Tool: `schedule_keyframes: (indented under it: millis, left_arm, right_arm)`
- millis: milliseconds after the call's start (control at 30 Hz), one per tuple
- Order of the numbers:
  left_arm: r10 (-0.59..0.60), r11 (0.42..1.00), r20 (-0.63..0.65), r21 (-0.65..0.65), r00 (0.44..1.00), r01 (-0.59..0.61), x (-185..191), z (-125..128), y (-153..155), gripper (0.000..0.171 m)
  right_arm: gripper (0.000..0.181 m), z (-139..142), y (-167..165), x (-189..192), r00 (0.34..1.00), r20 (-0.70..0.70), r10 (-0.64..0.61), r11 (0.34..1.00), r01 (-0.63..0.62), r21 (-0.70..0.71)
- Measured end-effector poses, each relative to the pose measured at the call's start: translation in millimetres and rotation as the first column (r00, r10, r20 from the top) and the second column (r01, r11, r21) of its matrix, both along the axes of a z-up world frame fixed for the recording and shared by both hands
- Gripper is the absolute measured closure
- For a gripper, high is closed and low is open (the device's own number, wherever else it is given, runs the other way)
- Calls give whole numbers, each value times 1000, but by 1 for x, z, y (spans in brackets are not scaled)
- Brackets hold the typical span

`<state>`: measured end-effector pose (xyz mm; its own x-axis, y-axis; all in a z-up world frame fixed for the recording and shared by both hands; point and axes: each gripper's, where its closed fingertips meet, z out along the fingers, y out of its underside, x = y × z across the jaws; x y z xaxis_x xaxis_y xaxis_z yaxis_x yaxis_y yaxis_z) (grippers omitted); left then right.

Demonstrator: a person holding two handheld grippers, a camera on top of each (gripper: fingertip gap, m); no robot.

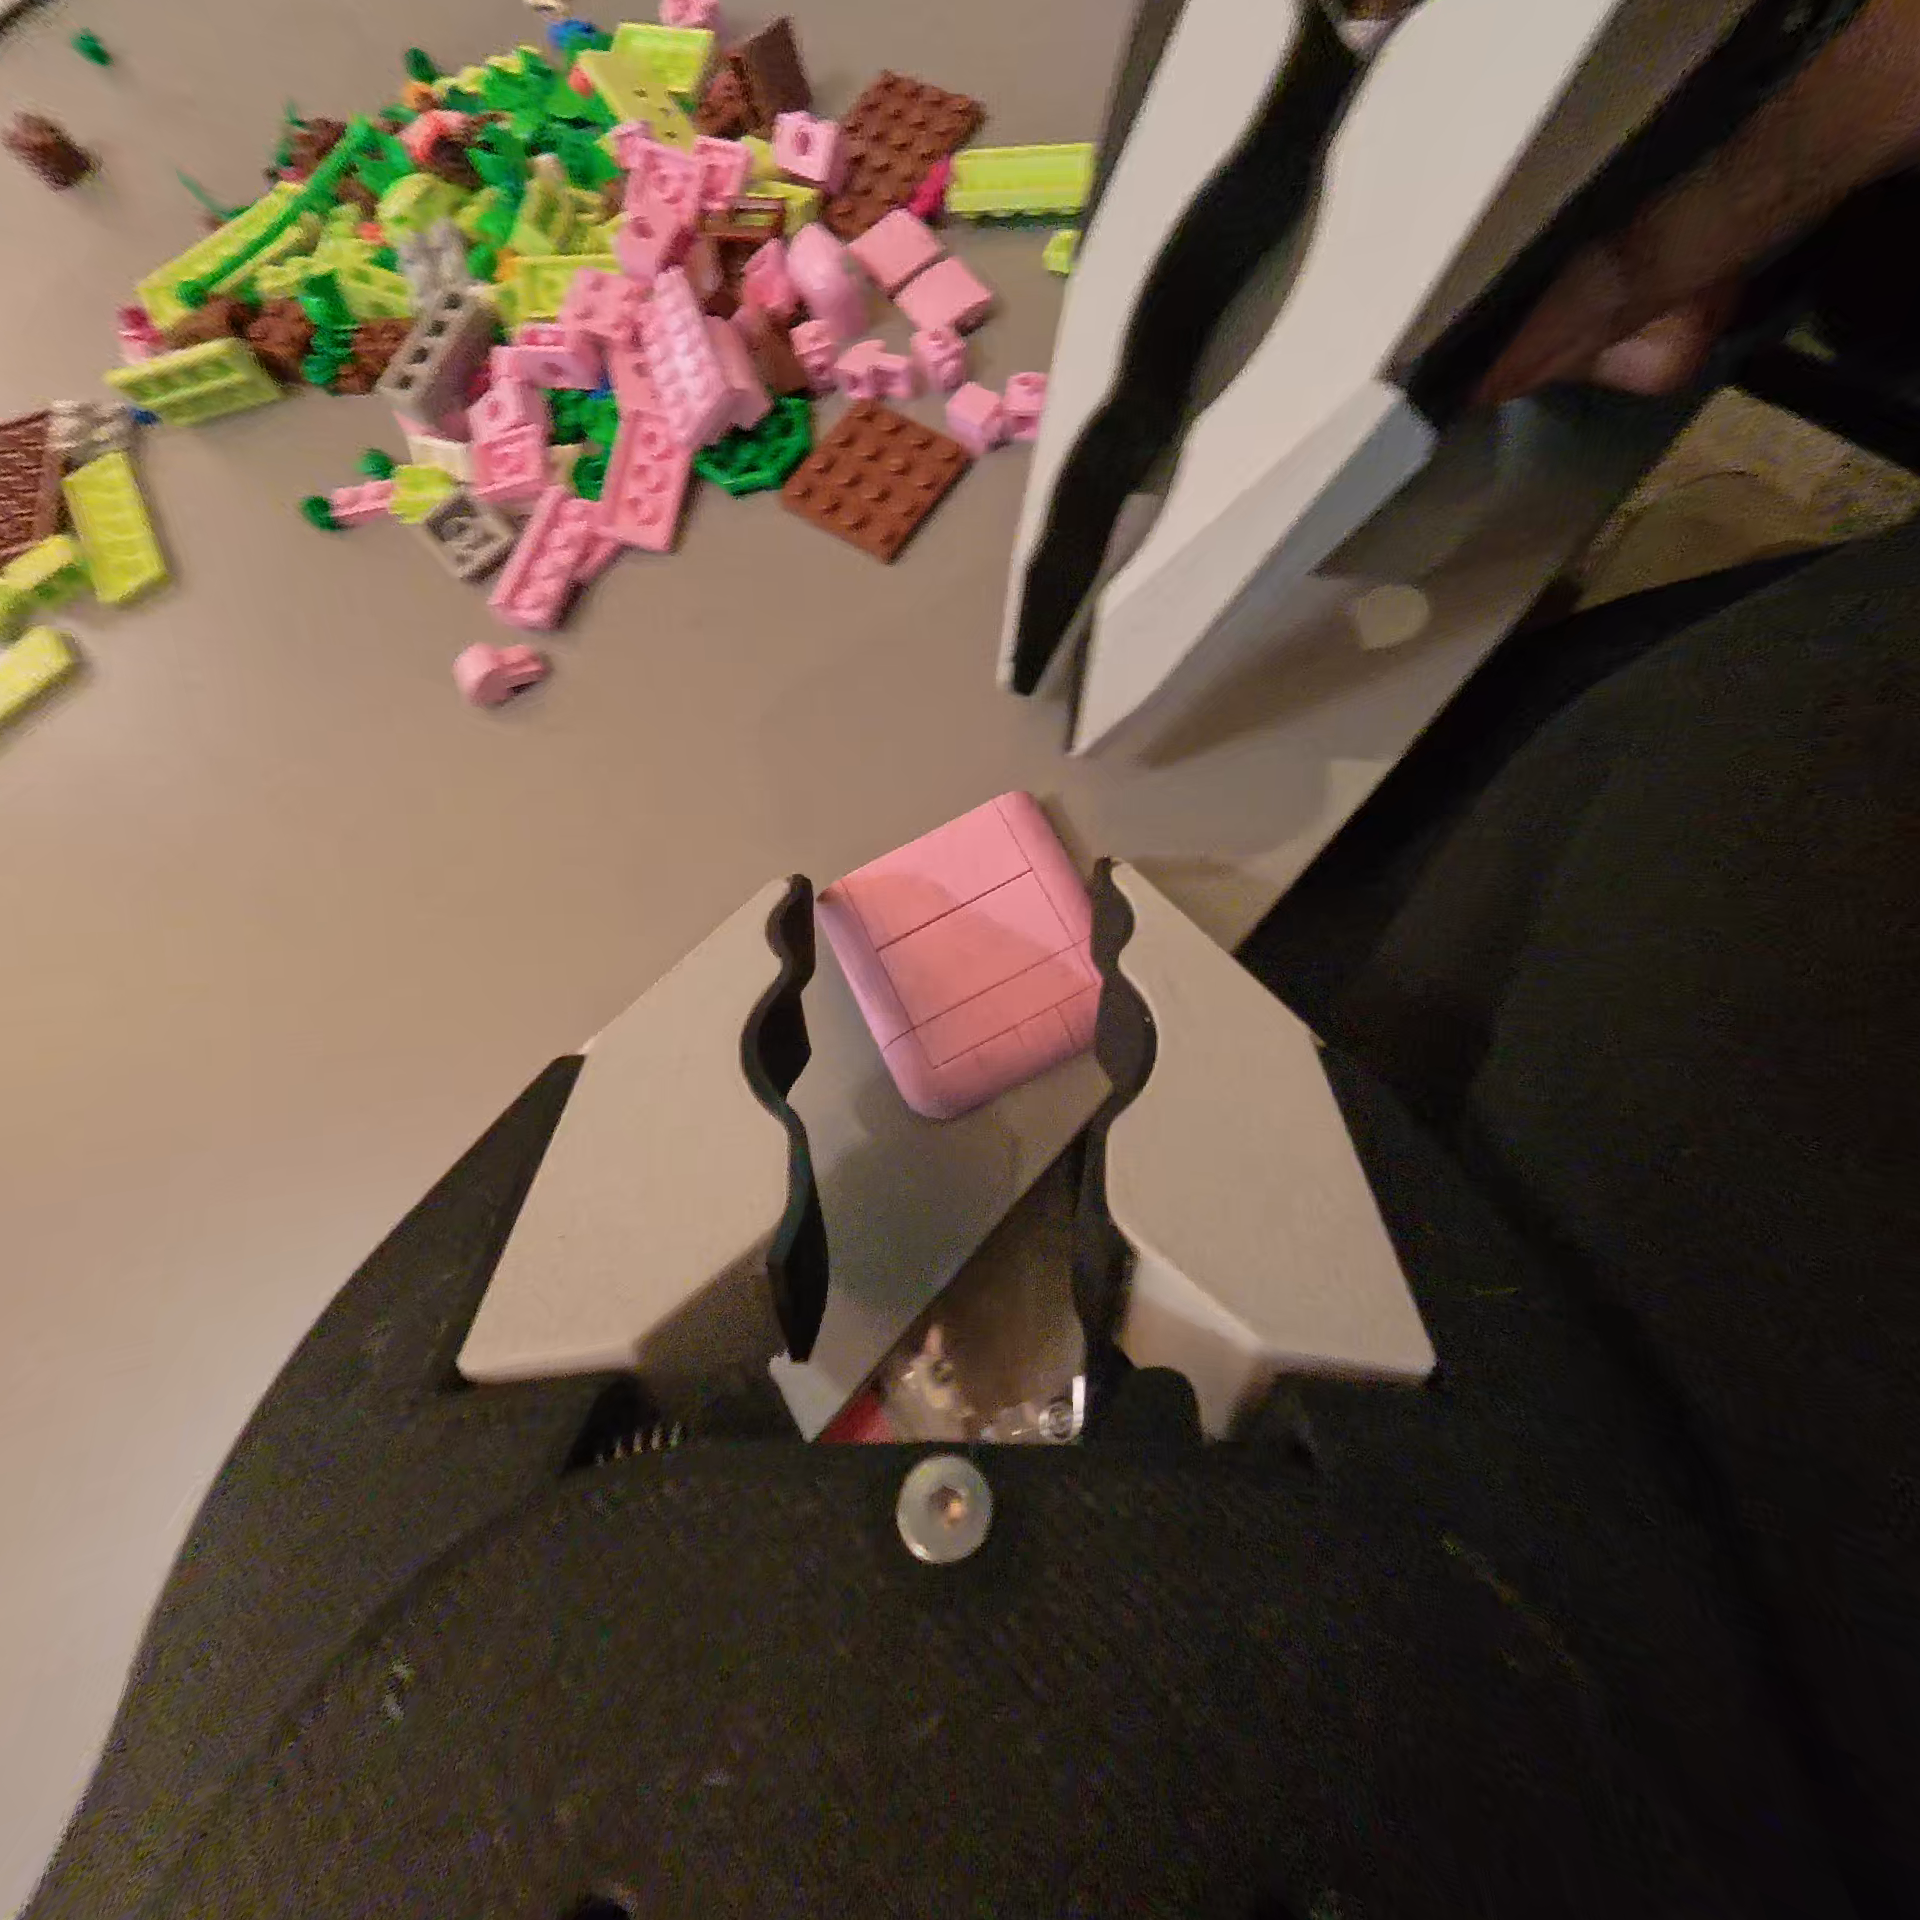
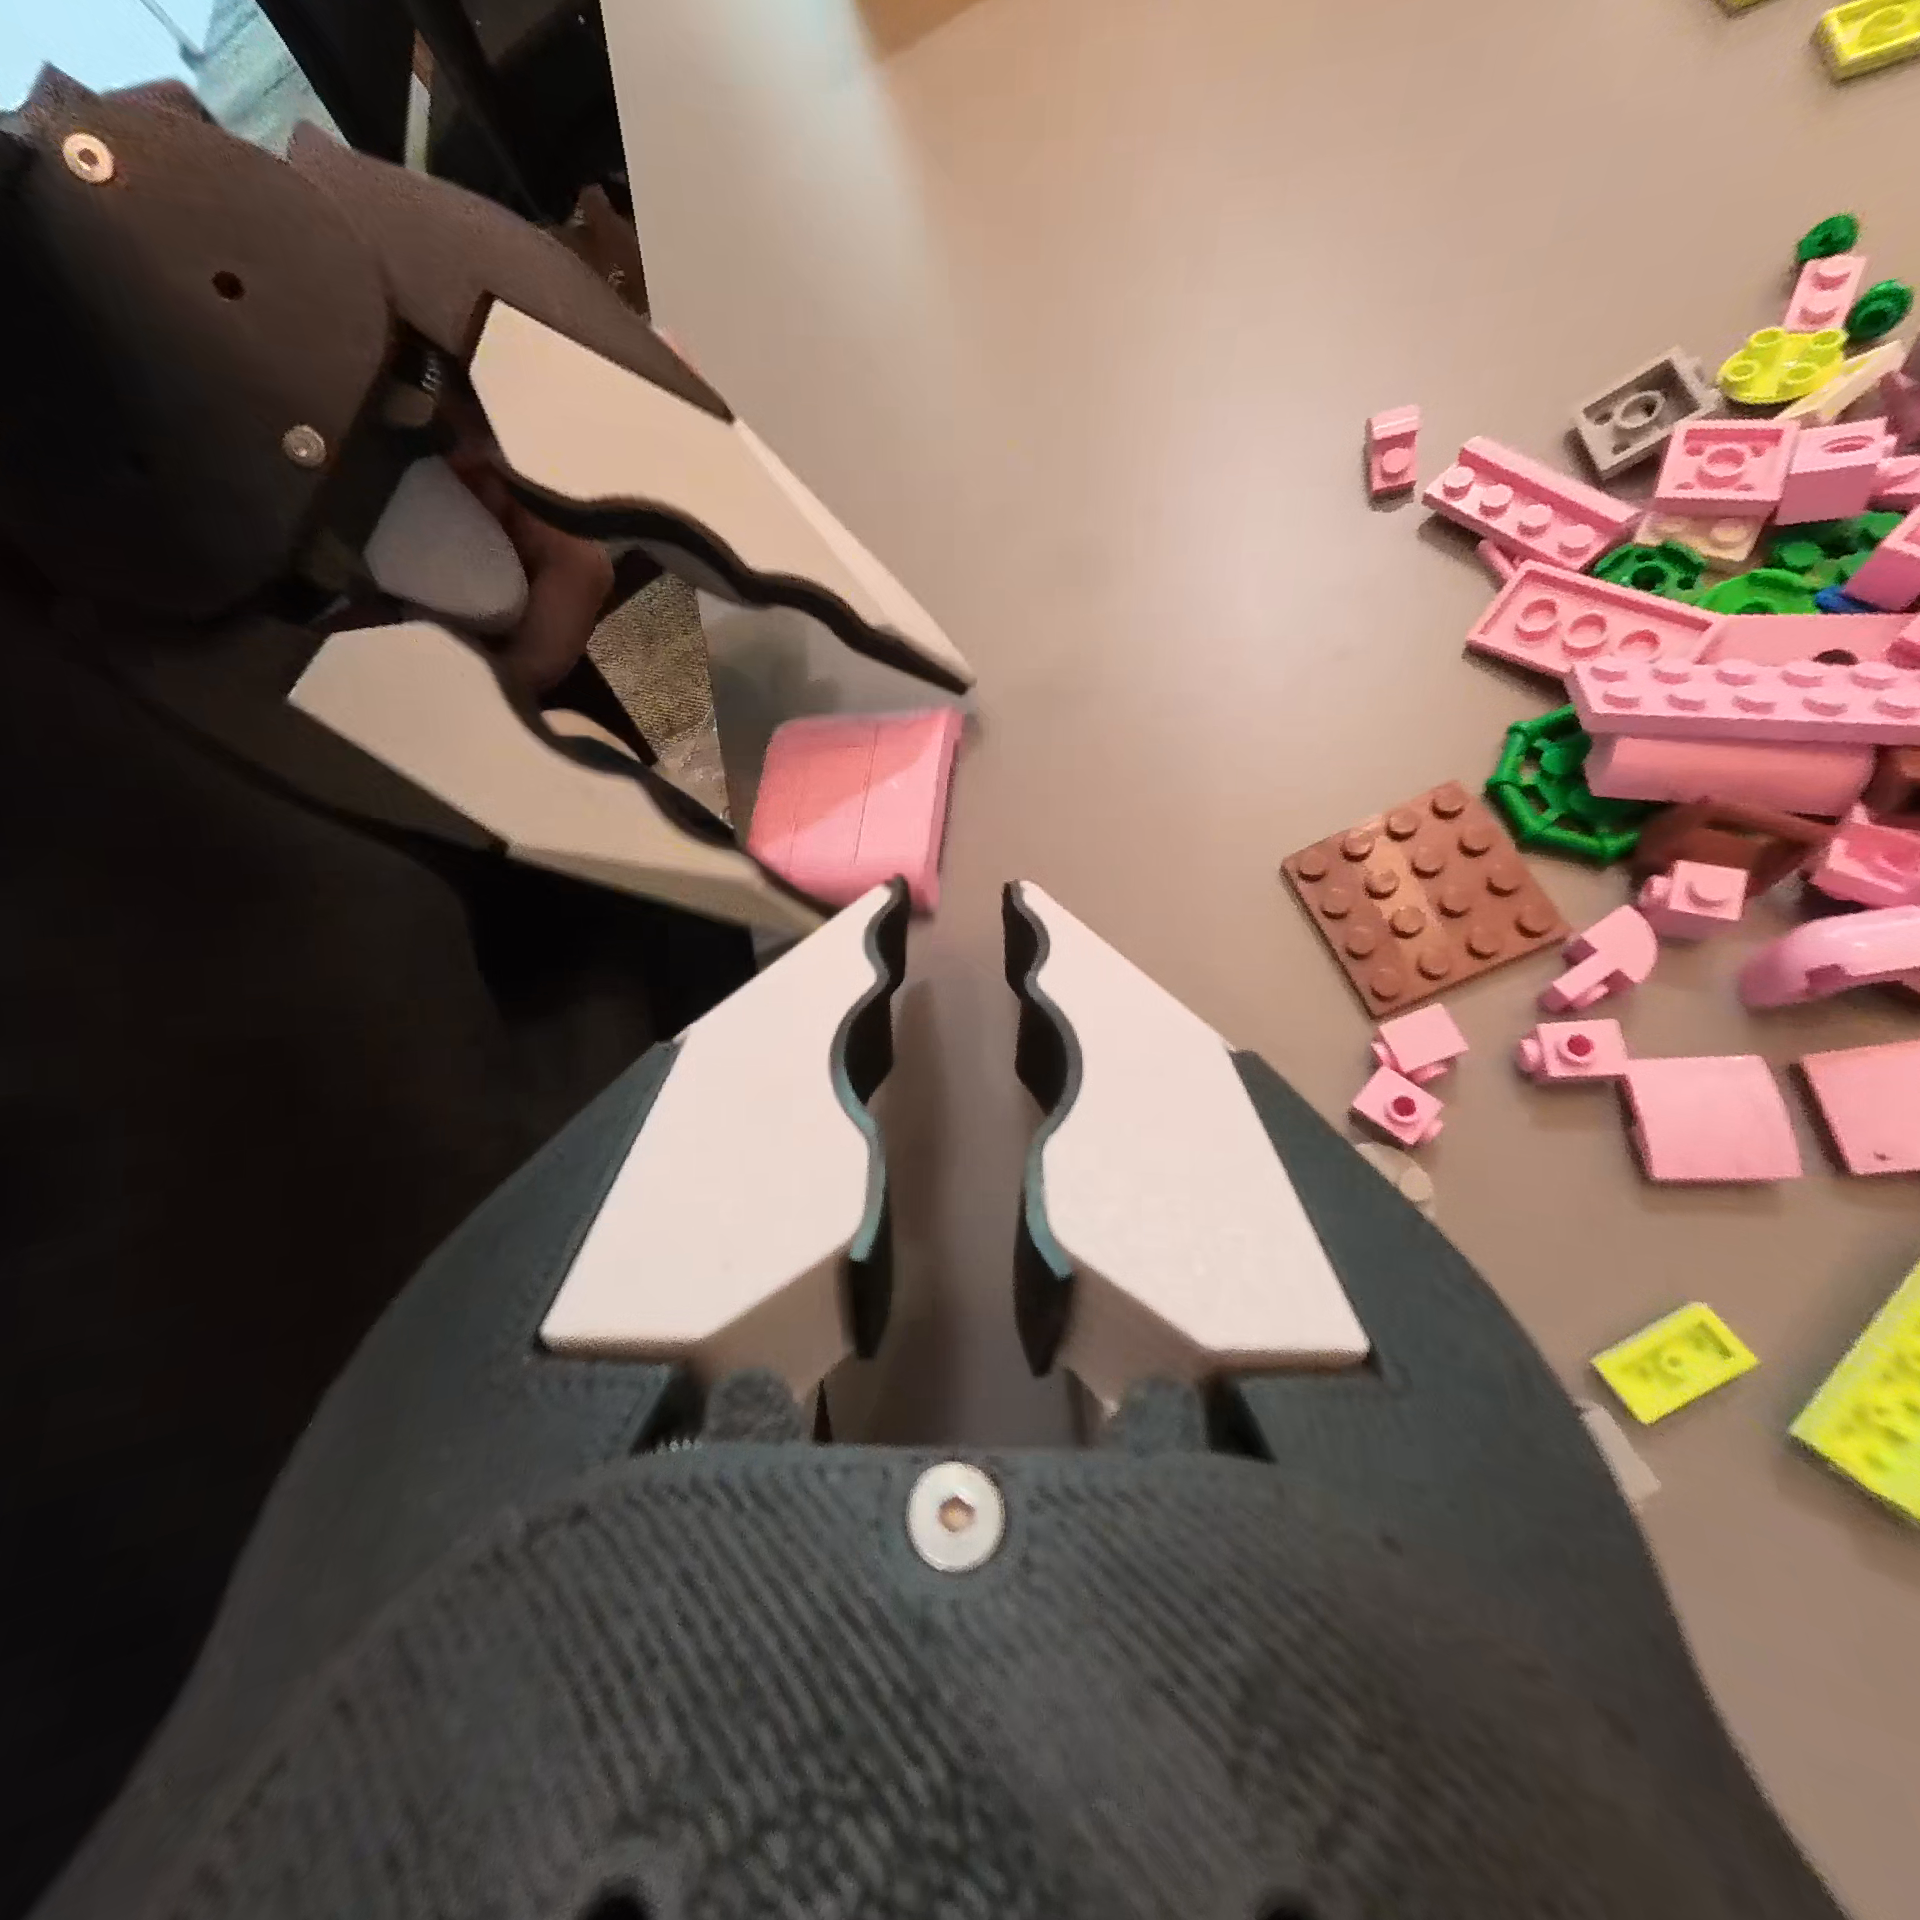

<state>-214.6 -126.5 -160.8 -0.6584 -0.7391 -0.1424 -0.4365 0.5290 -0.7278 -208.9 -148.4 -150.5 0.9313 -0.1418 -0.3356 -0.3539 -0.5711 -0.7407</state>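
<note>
Pink tiled brick block (image 1: 971,961) — clamped in your left gripper (image 1: 951,904); your right gripper (image 2: 954,899) hung just beside it, jaws parted, empty.

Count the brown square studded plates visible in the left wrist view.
2. One brown square studded plate lies flat at the pile's near edge; the other sits at the pile's far side. More may be buried under the bricks.
</note>
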Motion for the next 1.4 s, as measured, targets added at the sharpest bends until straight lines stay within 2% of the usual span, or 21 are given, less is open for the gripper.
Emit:
schedule_keyframes:
  millis: [100,200,300,367,433,533,633,767,933,1100,1267,1400]
  left_arm:
    - [52,999,9,-12,999,-52,8,7,21,120]
    - [86,993,-59,-79,995,-91,5,10,30,113]
    - [115,993,-41,13,993,-114,5,1,37,105]
    - [98,995,-38,3,994,-98,4,-1,30,104]
    - [97,995,-49,-9,994,-98,6,-2,27,107]
    - [93,995,-75,-28,993,-95,6,-3,27,123]
    - [78,996,-86,-42,993,-81,5,-3,26,124]
    - [44,992,-30,-118,999,-47,9,4,23,125]
    - [-6,942,101,-334,995,40,11,36,12,125]
    - [-32,944,227,-312,973,104,11,46,8,125]
    - [-46,931,288,-334,957,145,10,56,2,125]
    - [-59,928,315,-333,947,169,10,59,-2,125]
  right_arm:
    - [165,0,1,2,1000,13,2,1000,-2,0]
    - [164,1,2,4,1000,28,-1,1000,0,2]
    - [164,2,4,4,999,34,0,1000,0,5]
    - [164,2,4,4,999,40,2,1000,-2,6]
    - [164,2,4,4,999,49,4,1000,-5,9]
    - [162,4,4,5,998,59,-4,1000,3,17]
    - [155,4,6,6,999,50,-11,1000,10,19]
    - [151,5,11,2,999,33,0,1000,-1,28]
    - [150,19,17,5,1000,5,-11,993,10,117]
    - [154,47,19,8,994,-104,-9,955,40,293]
    - [155,52,16,6,975,-223,27,934,55,354]
    - [156,57,17,-1,962,-264,68,923,40,384]
